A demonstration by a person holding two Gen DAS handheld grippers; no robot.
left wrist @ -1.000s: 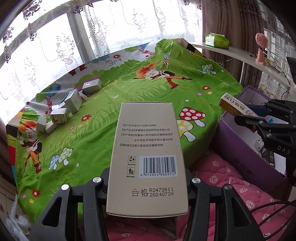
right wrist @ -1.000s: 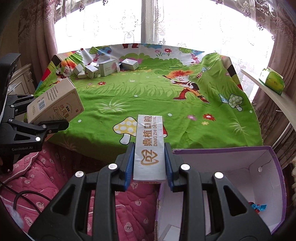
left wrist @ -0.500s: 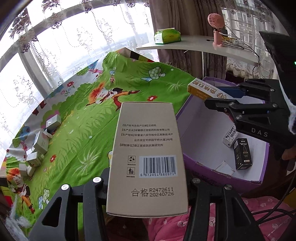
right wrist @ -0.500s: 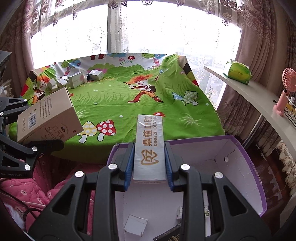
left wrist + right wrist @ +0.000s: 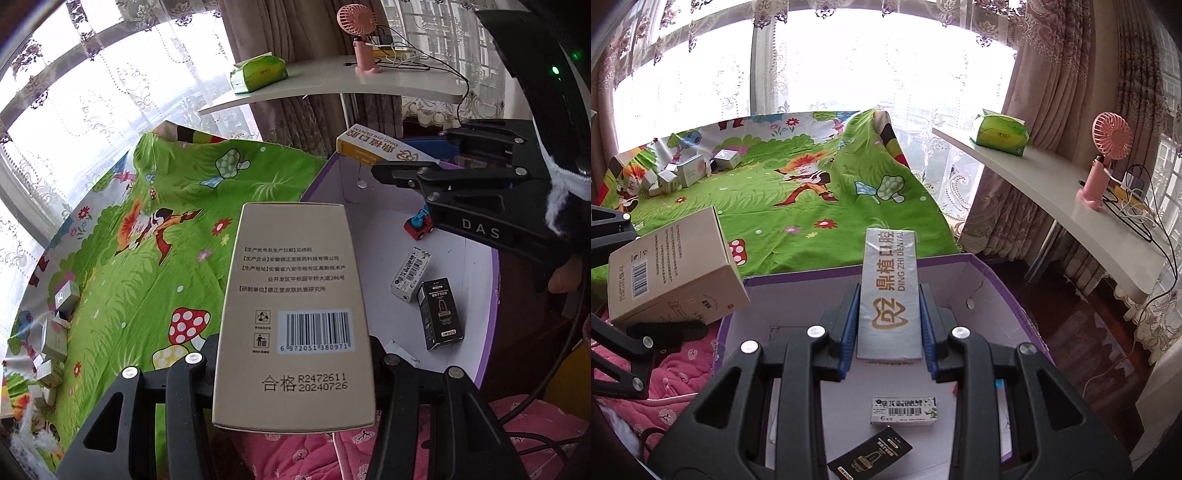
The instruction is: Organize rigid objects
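My left gripper [image 5: 295,354] is shut on a tan cardboard box [image 5: 295,306] with a barcode, held over the near-left edge of the purple storage box [image 5: 491,317]. The tan box also shows in the right wrist view [image 5: 672,273]. My right gripper [image 5: 890,317] is shut on a long silver dental box [image 5: 890,291], held above the purple box [image 5: 997,280]; it also shows in the left wrist view [image 5: 380,151]. Inside the purple box lie a small white box [image 5: 410,275], a black box [image 5: 439,314] and a toy car [image 5: 419,223].
Several small boxes [image 5: 687,173] sit at the far corner of the green cartoon tablecloth [image 5: 798,206]. A white shelf [image 5: 1052,192] on the right holds a green tissue pack [image 5: 1001,134], a pink fan [image 5: 1104,162] and cables. A pink quilt [image 5: 517,435] lies below.
Both grippers have swung right from the table to the purple box, carrying their boxes. The inside of the purple box and its contents have come into view.
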